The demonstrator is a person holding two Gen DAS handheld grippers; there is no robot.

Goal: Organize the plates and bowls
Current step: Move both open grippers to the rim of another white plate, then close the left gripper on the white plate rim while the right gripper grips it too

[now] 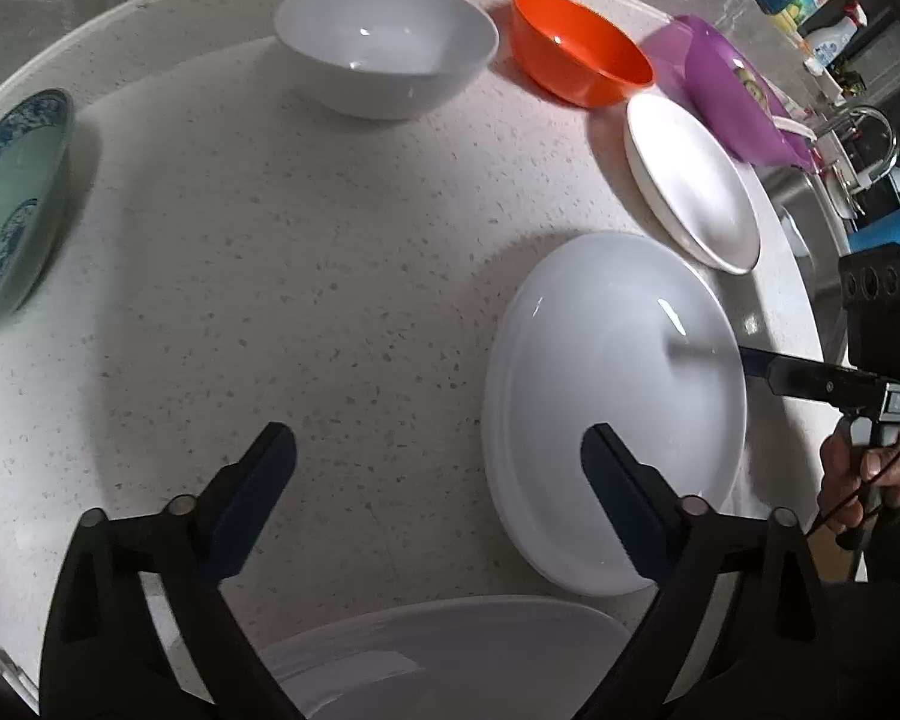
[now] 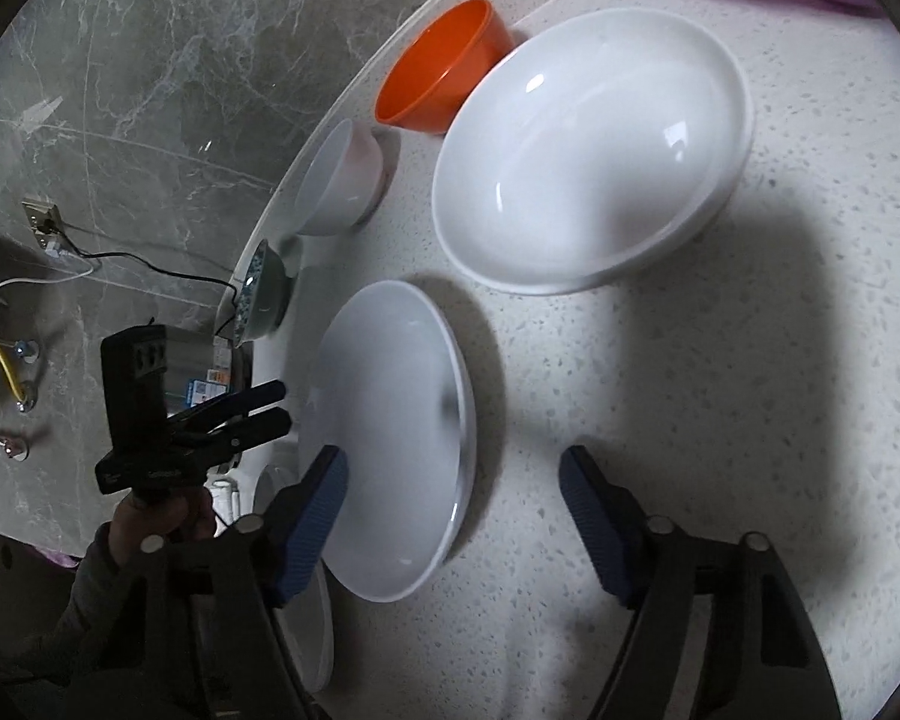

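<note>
while flat on table [image 1: 270,276], white plate [image 1: 615,414] faces up, right tongs [image 2: 450,492] astride its rim

This is a home kitchen; the dishes stand on a round white speckled table [image 1: 270,252], and there are several of them, a white bowl [image 1: 384,42], an orange bowl [image 1: 576,60], a purple basin [image 1: 732,90] and white plates [image 1: 690,180]; behind the table, in the left wrist view, a curved metal tap [image 1: 870,126] rises over a steel sink [image 1: 810,204]; a white spray bottle [image 1: 834,39] and other packages stand on a counter beyond; the floor [image 2: 150,60] is grey marble-like tile, with a wall socket [image 2: 42,219] and cables beside it.
</note>
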